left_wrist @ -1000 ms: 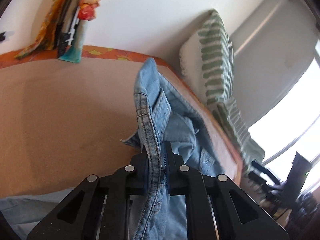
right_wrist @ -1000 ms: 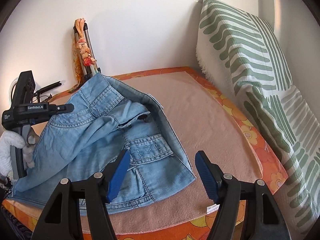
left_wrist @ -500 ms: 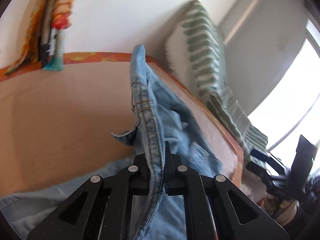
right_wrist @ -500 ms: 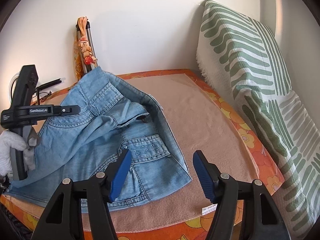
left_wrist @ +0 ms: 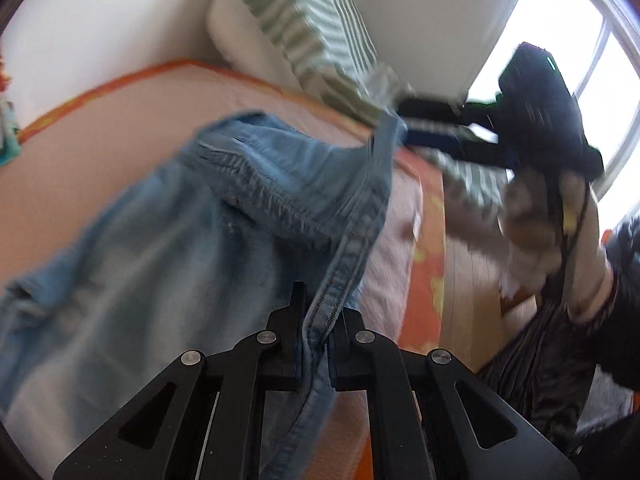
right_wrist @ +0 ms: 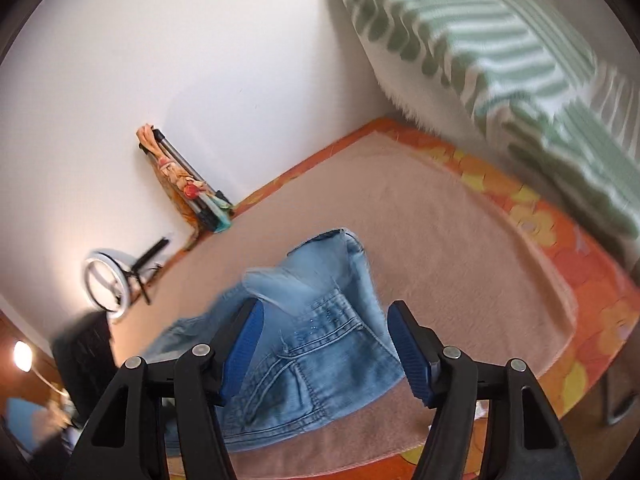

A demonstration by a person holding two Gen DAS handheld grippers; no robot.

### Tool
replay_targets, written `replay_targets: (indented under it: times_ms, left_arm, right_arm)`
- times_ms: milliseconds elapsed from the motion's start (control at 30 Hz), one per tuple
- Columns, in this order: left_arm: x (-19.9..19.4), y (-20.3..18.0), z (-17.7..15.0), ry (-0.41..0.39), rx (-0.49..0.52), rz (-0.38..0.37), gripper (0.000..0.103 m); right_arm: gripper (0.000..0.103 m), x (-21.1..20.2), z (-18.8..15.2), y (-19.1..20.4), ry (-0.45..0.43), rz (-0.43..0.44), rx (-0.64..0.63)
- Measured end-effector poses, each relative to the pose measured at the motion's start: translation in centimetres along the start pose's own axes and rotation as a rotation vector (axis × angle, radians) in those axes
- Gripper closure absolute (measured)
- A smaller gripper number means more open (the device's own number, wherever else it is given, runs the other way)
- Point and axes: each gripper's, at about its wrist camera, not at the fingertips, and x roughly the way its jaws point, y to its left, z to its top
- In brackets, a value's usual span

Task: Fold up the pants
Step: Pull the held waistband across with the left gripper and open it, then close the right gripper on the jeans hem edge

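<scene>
Bright daylight, blown-out window (left_wrist: pixel 616 92) at right, heavy motion blur, fisheye bending, dark vignetted corners

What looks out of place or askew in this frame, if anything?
Nothing damaged or spilled. The jeans lie bunched and twisted on the pink blanket, not flat. The left tongs are shut on a seamed edge; the right tongs hang open above the denim. Both views are motion-blurred.

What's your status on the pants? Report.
Left hand-held gripper shut on pants waistband hem. Right hand-held gripper open, above the denim. Pants bunched on pink blanket, unfolded. Nothing blocking.
</scene>
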Motion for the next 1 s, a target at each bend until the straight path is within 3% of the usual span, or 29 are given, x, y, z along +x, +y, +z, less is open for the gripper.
replay_targets:
  times_ms: [167,367,467,533,600,700,833,900,1000]
  left_arm:
    - [1.3,-1.6,-0.5,0.046,0.059,0.012,0.096]
    - [-1.6,-1.7,-0.5,0.026,-0.011,-0.025,0.087]
    - [-4.8,-1.0,-1.2,-0.014,-0.046,-0.011,0.081]
    - [-7.3,0.0,-2.0,-0.054,-0.061,0.051,0.073]
    - [-9.1,1.2,-3.1,-0.076,-0.093,0.106,0.073]
    - [-11.6,4.0,-5.4,-0.099,-0.173,0.219,0.073]
    - [-13.3,7.0,-7.7,-0.108,-0.274,0.339,0.073]
    - [-13.3,7.3,-7.8,-0.106,-0.27,0.43,0.073]
    - [-14.1,7.4,-8.0,-0.111,-0.23,0.535,0.072]
  right_arm:
    - [0.035,2.1,0.8,-1.6,0.058,0.011,0.027]
    - [0.034,5.0,2.4,-1.9,0.086,-0.041,-0.094]
    - [0.021,7.2,3.7,-1.7,0.099,-0.044,-0.145]
    - [0.014,9.1,4.4,-1.7,0.132,0.004,-0.159]
    - [0.015,10.9,5.0,-1.8,0.158,-0.008,-0.182]
    - [0.02,13.2,5.5,-0.8,0.171,-0.129,-0.257]
    - [0.022,14.5,5.1,2.9,0.172,-0.17,-0.423]
    - [0.02,15.1,4.7,4.0,0.167,-0.238,-0.495]
    - [0.015,15.7,4.7,3.6,0.178,-0.26,-0.514]
